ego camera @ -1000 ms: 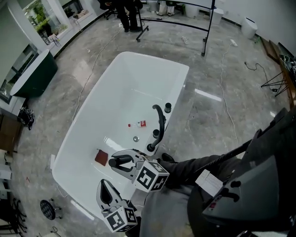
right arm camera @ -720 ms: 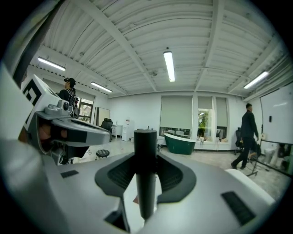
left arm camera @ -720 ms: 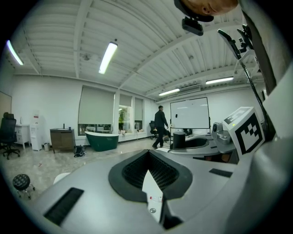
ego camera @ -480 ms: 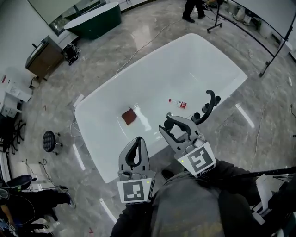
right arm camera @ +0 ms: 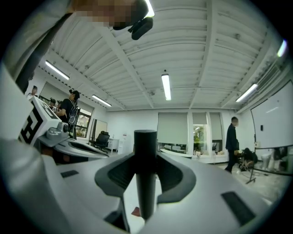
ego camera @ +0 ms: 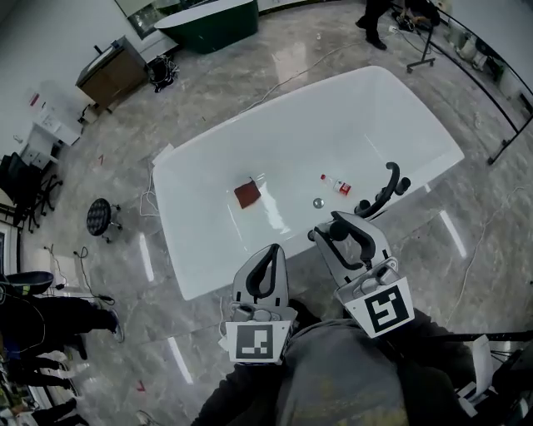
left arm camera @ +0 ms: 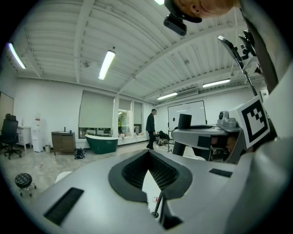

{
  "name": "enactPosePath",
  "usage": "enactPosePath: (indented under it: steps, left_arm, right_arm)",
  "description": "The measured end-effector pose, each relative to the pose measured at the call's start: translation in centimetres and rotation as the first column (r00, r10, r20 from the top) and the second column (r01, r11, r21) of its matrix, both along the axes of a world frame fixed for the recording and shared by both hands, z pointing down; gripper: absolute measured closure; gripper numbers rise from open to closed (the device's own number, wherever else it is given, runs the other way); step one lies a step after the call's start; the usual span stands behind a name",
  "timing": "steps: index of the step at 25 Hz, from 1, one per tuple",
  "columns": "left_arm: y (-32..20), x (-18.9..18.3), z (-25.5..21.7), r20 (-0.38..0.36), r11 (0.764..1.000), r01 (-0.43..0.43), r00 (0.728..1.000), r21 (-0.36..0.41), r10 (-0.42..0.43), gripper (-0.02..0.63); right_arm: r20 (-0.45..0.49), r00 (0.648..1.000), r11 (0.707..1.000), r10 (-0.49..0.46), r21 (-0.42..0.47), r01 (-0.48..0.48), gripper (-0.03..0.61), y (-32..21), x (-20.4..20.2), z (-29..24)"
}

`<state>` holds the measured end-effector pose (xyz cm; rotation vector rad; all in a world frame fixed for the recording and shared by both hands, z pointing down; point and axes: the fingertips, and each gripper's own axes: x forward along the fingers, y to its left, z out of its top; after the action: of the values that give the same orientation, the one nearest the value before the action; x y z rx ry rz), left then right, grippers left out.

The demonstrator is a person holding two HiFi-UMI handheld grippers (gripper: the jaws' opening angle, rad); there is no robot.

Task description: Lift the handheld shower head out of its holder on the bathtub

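The bathtub (ego camera: 350,125) is free toward its far edge, while a red cloth (ego camera: 247,194), a bottle (ego camera: 336,185) and the near rim's black faucet (ego camera: 385,190) obstruct.

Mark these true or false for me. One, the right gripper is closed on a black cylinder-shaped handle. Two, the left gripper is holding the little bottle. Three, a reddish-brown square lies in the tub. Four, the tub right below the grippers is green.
1. True. The right gripper is shut on the black shower head, which stands upright between its jaws.
2. False. The left gripper is shut with nothing in it; the small bottle lies on the tub floor.
3. True. The reddish-brown square lies flat on the tub floor.
4. False. The near bathtub is white; a green tub stands far off by the wall.
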<state>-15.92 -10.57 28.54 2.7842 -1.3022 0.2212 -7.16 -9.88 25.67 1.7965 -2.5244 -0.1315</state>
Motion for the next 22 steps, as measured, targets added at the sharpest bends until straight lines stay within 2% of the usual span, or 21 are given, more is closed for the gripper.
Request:
enactPosePath:
  steps: [4,12,22]
  left_arm:
    - [1.8,0.6,0.1,0.009,0.999,0.043,0.999,0.009,-0.043,0.611]
    - [3.9,1.1,-0.1,0.02,0.994,0.109,0.994,0.025,-0.109,0.611]
    - [3.7,1.5,-0.1,0.015,0.993,0.117,0.993,0.031,-0.118,0.611]
  right_arm:
    - [0.008,0.998,0.998,-0.068,-0.01,0.068,0.439,1.6,0.0,0.8]
    - [0.037,0.991,0.991,-0.13,-0.027,0.132,0.438,2.7,0.8,1.5]
    - [0.039,0.986,0.986,-0.162,-0.027,0.164,0.437,2.3,0.7,1.6]
